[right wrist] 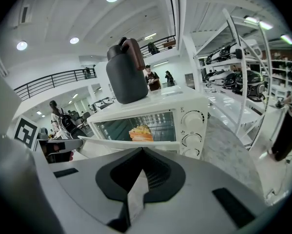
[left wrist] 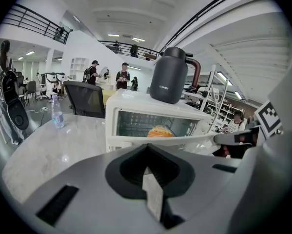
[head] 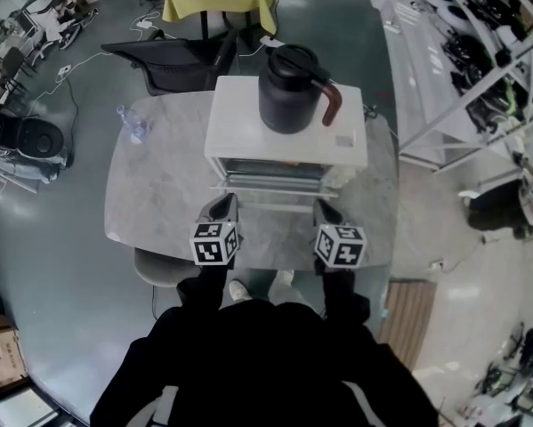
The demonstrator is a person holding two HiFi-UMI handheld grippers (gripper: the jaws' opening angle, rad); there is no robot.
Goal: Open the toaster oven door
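- 1 toaster oven [head: 235, 127], white, in the middle of the marble tabletop [head: 159, 185]; everything below is placed relative to it.
- 1 oven door [head: 279, 187], tipped forward off the oven's front with its top edge out toward the tools, so it's partly open.
- 1 piece of orange food [right wrist: 141, 132] on the rack inside.
- 3 knobs [right wrist: 193, 117], stacked on the oven's right-hand front panel.
- 1 black jug [head: 290, 89] with a brown handle, standing on the oven's roof.
- 1 water bottle [head: 133, 123] on the tabletop, well off to the oven's left.
- 2 tools, both in front of the oven.
- Left tool [head: 222, 205]: jaws pressed together, nothing between them, tip just beside the door's left end.
- Right tool [head: 327, 208]: jaws also together and empty, tip just beside the door's right end.
- Can't tell whether either tip actually touches the door.
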